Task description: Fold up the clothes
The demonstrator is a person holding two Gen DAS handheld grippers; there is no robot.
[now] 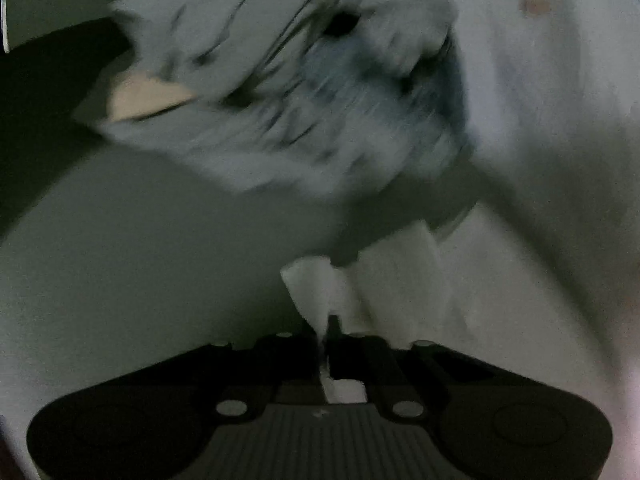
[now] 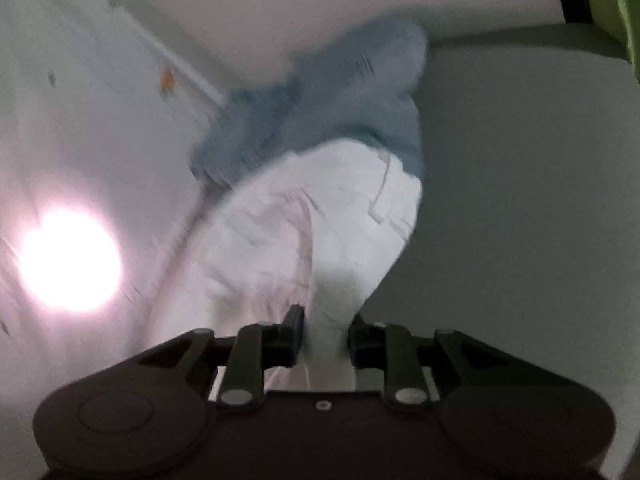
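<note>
The white garment (image 2: 320, 232) is soft, light cloth, thin enough to crease sharply and bunch into folds; it hangs and drapes with no stiffness of its own. Judged from that, it will sag wherever it is unsupported and is best taken at an edge or corner, with both grips kept well apart so the cloth is under tension. It is not fragile, but a thin pinch could slip.

The right gripper (image 2: 322, 336) is clamped on a thick gathered neck of this white cloth, its jaws held part-way apart by the bunch between them. The left gripper (image 1: 326, 332) is pinched on a thin fold of white cloth (image 1: 320, 292), jaws nearly together. Whether both hold one garment cannot be told.

Beyond the white cloth lies a crumpled grey-blue garment (image 2: 336, 104), matt and thicker-looking, heavily wrinkled and blurred in both views; it lies against the white one.

Both rest over a pale sheet (image 1: 560, 100), smooth, with small printed marks. A plain grey-green surface (image 2: 520, 200) adjoins it. A bright glare spot (image 2: 70, 258) washes out part of the sheet.
</note>
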